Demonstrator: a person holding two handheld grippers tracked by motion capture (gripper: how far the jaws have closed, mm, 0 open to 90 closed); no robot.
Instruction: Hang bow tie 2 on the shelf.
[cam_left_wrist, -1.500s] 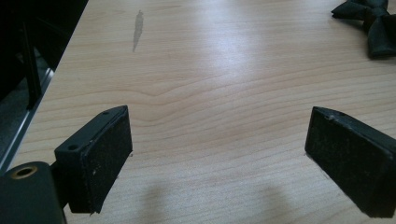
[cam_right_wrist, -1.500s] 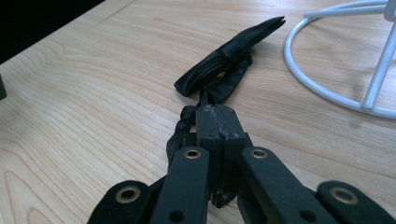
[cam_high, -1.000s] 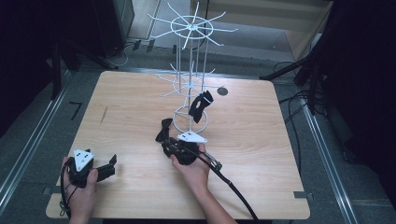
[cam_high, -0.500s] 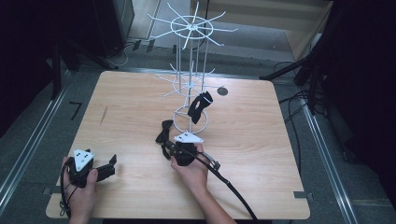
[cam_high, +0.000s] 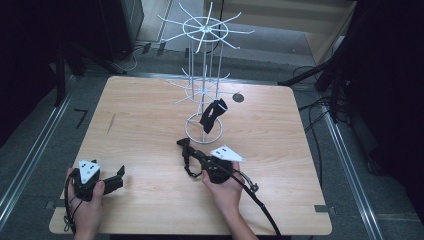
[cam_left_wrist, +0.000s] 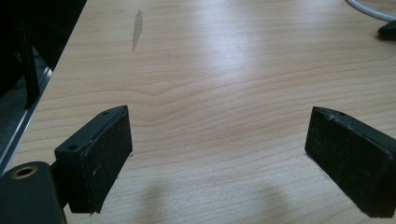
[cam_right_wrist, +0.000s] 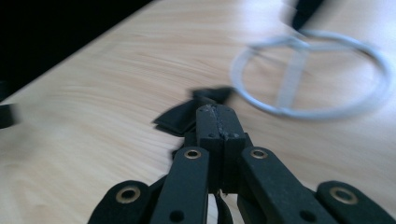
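Observation:
A white wire rack (cam_high: 205, 85) stands at the back middle of the wooden table (cam_high: 140, 115), its base ring (cam_right_wrist: 317, 70) resting on the wood. A black fabric piece (cam_high: 212, 115) hangs from one of its lower arms. My right gripper (cam_high: 192, 154) lies low just in front of the ring, its jaws shut (cam_right_wrist: 217, 112) on a second black fabric piece (cam_right_wrist: 180, 119) that trails onto the table. My left gripper (cam_high: 117, 179) rests near the front left corner, jaws wide open (cam_left_wrist: 219, 144) over bare wood with nothing between them.
A small dark round disc (cam_high: 238, 98) sits on the table right of the rack. The rack's thin arms (cam_high: 200, 30) spread wide overhead. A cable (cam_high: 255, 200) trails from the right gripper toward the front edge. Dark floor and metal rails flank the table.
My right gripper has shifted slightly to the right with the black piece in its jaws. The left gripper has stayed where it was.

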